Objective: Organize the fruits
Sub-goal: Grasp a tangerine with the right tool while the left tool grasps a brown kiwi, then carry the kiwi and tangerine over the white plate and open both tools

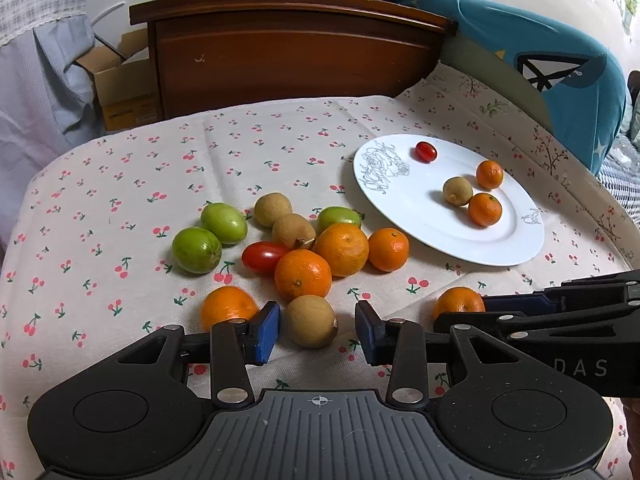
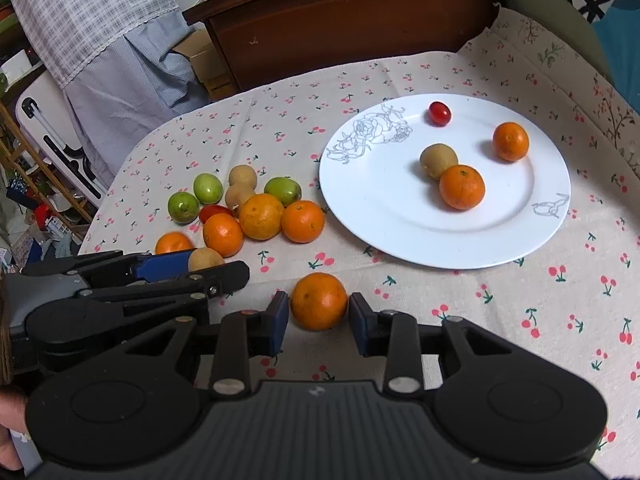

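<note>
A brown round fruit (image 1: 312, 321) lies on the cherry-print cloth between the blue pads of my left gripper (image 1: 318, 332), which is open, with a gap showing on the fruit's right side. My right gripper (image 2: 319, 320) is shut on a mandarin (image 2: 319, 301) that rests on the cloth, both pads against its sides. The white plate (image 2: 380, 208) beyond holds a cherry tomato (image 2: 440, 113), two mandarins and a brown fruit. To the left of the plate sits a pile (image 1: 304, 248) of green fruits, brown fruits, mandarins and a red tomato.
The two grippers sit side by side near the front; the right gripper (image 1: 464, 312) shows at the right of the left wrist view. A dark wooden headboard (image 1: 288, 52) stands behind the table, a cardboard box (image 1: 120, 88) to its left, a blue cushion (image 1: 560, 72) at the right.
</note>
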